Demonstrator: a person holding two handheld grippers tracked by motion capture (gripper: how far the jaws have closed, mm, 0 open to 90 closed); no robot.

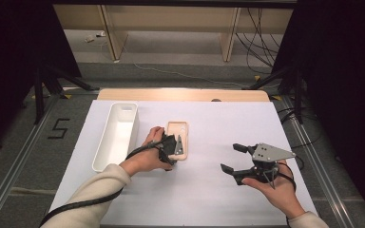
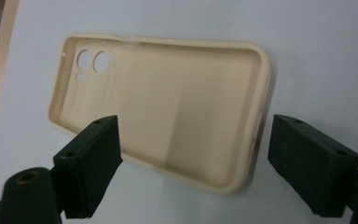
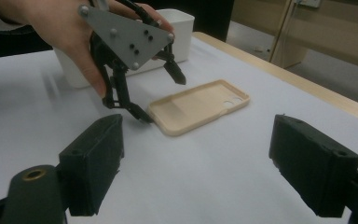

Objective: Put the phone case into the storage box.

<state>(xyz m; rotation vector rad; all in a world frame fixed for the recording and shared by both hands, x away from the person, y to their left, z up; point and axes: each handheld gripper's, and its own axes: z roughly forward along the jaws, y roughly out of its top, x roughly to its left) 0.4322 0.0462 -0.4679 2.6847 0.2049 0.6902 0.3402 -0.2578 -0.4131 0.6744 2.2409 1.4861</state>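
We see the beige phone case (image 2: 168,107) lying hollow side up on the white bench (image 1: 218,190), just right of the white bin (image 1: 116,135). Our left tongs (image 3: 158,95) stand spread astride the case's near end. Our right tongs (image 1: 233,157) hover spread, well right of the case.

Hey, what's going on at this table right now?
A person holds a two-jaw claw in each hand over a white-covered table. The left claw is open and straddles one end of a beige phone case, which lies inside-up on the table; its jaws have not closed on the case. The right claw is open too, holding nothing, off to the right. A long white bin sits just left of the case.
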